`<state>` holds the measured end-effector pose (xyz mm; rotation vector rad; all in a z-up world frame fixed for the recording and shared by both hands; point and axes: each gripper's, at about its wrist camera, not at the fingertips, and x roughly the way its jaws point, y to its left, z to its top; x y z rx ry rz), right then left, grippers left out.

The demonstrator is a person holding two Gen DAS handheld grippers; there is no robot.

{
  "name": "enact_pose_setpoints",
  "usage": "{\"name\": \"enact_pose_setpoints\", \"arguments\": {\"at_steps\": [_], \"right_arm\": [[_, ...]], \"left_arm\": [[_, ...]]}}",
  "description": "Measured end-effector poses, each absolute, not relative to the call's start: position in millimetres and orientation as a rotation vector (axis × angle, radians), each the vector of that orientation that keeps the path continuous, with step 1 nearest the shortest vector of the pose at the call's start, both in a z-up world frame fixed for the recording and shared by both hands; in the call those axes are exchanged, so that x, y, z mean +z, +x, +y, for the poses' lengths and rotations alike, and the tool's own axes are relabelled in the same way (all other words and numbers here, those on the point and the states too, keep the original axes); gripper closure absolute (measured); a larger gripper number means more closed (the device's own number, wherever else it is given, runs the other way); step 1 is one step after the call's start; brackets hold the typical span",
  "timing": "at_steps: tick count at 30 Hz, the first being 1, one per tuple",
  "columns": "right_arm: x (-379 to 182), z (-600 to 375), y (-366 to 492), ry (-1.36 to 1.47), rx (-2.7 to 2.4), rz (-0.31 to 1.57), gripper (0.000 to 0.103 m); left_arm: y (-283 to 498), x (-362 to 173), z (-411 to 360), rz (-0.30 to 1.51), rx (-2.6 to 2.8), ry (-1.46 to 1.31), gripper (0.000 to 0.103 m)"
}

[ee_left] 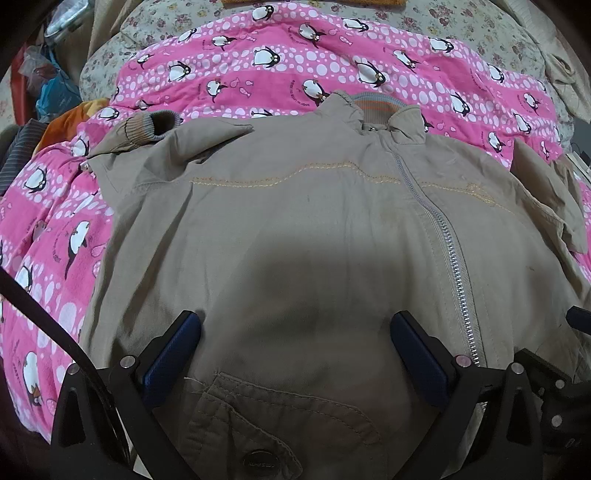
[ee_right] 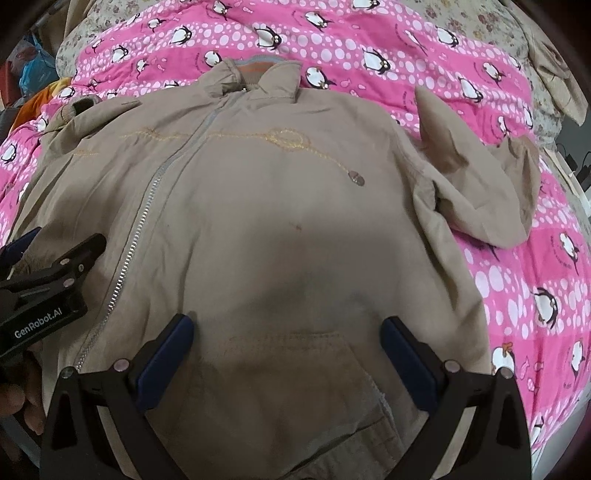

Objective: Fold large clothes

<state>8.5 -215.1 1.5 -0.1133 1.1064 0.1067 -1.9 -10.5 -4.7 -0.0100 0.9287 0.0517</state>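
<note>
Left wrist view first: a pink penguin-print quilt [ee_left: 258, 74] with white dots covers a bed, lying over a cream floral sheet [ee_left: 461, 33] that shows along the far edge. At the far left sit blue plastic bags [ee_left: 55, 92] and an orange cloth [ee_left: 66, 122]. A khaki zip-up jacket [ee_left: 295, 206] lies front-up on the quilt, collar [ee_left: 373, 110] away from the camera, its zipper [ee_left: 454, 266] closed. One ribbed cuff [ee_left: 155, 127] rests near the left shoulder. The left tool [ee_left: 295, 332] hovers over the jacket's lower front, blue pads spread wide with nothing between them; a buttoned pocket flap [ee_left: 280, 406] lies just below it.

Right wrist view: the same quilt [ee_right: 535, 288] runs along the right side. The jacket [ee_right: 277, 206] fills the middle, embroidered yellow stitching [ee_right: 291, 142] across the chest and the other sleeve [ee_right: 480, 192] crumpled out to the right. The right tool [ee_right: 288, 339] is spread apart above a lower pocket [ee_right: 291, 354], pinching nothing. The left tool [ee_right: 55, 266] appears at the left edge, beside the zipper [ee_right: 136, 240].
</note>
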Motion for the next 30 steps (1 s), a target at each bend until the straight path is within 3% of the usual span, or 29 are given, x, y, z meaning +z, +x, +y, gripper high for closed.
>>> {"name": "enact_pose_setpoints", "arguments": {"at_steps": [10,30], "right_arm": [[30,-229,3,-0.077,-0.025,0.923,0.001],[39,-242,8,-0.018,-0.047,0.913,0.001]], "left_arm": [[-2,-5,-9,0.922,0.056,-0.015,0.014],[-3,-5,-7,0.891,0.067,-0.024,0.014]]}}
